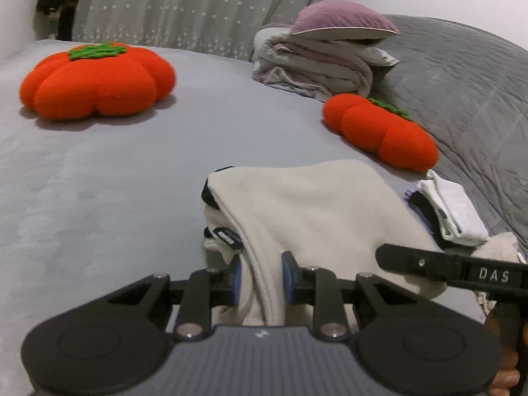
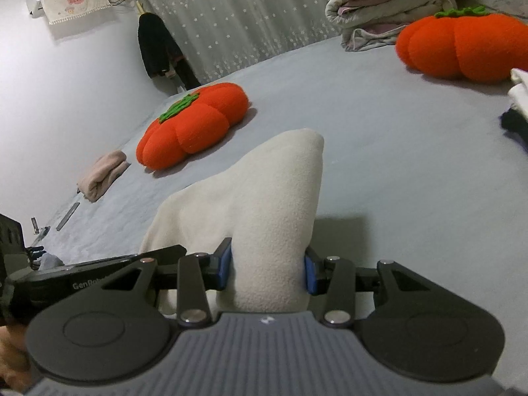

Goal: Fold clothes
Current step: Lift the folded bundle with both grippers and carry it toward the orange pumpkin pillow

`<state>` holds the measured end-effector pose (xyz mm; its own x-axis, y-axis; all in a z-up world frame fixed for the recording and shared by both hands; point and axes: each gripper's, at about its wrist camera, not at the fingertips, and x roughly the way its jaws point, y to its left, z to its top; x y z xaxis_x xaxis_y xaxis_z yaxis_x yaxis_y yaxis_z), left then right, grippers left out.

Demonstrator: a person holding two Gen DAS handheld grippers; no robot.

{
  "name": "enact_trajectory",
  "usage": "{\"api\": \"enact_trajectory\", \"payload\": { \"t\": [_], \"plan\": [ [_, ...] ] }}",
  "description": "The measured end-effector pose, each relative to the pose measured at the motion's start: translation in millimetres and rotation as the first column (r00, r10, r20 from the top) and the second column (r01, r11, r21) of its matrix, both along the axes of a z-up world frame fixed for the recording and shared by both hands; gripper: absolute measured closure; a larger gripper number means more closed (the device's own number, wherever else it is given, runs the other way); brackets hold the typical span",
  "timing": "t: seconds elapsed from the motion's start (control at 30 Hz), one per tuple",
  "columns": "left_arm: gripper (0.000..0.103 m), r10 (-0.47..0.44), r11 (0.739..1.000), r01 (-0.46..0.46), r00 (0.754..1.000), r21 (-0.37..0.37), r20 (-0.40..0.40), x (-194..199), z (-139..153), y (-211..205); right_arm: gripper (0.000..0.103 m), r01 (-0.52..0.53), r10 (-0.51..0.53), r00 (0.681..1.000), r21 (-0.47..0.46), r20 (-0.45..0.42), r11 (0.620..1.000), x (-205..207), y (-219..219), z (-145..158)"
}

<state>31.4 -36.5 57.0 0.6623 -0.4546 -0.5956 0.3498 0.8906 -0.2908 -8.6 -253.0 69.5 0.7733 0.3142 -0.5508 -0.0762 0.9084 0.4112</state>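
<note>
A cream fleece garment (image 1: 313,204) with black trim lies bunched on the grey bed. My left gripper (image 1: 262,275) is shut on a fold of it, the cloth pinched between the blue pads. In the right wrist view the same cream garment (image 2: 264,198) rises in a thick roll, and my right gripper (image 2: 268,272) is shut on that roll. The right gripper's black finger (image 1: 445,267) reaches in from the right of the left wrist view. The left gripper's body (image 2: 82,277) shows at the left edge of the right wrist view.
Two orange pumpkin cushions (image 1: 95,81) (image 1: 382,130) lie on the bed sheet (image 1: 165,165). Folded white and black clothes (image 1: 452,208) sit right of the garment. A stack of bedding with a purple pillow (image 1: 326,49) stands at the back. A pink rolled cloth (image 2: 105,173) lies near the bed's left edge.
</note>
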Motion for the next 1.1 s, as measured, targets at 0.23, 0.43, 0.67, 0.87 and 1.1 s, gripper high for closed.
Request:
{"api": "enact_trajectory", "payload": {
  "t": [0.23,0.43,0.67,0.87,1.1],
  "plan": [
    [0.079,-0.023,0.999,0.023,0.999,-0.025,-0.022,6,2,-60,0.058,0.042,-0.042,0.999,-0.002,-0.017,0.999,-1,-53,8],
    [0.079,-0.068,0.996,0.067,0.997,-0.063,-0.023,15,7,-125,0.058,0.086,-0.086,0.996,-0.001,-0.008,0.996,-5,-106,18],
    [0.079,-0.145,0.984,0.145,0.989,-0.103,0.010,27,20,-206,0.058,0.145,-0.144,0.989,-0.039,0.045,0.989,-18,-182,39],
    [0.079,-0.198,0.973,0.201,0.979,-0.118,0.038,36,30,-269,0.058,0.194,-0.188,0.979,-0.067,0.082,0.979,-24,-236,53],
    [0.079,-0.231,0.966,0.235,0.972,-0.108,0.048,43,30,-325,0.058,0.258,-0.253,0.964,-0.059,0.082,0.964,-26,-283,51]
  ]
}}
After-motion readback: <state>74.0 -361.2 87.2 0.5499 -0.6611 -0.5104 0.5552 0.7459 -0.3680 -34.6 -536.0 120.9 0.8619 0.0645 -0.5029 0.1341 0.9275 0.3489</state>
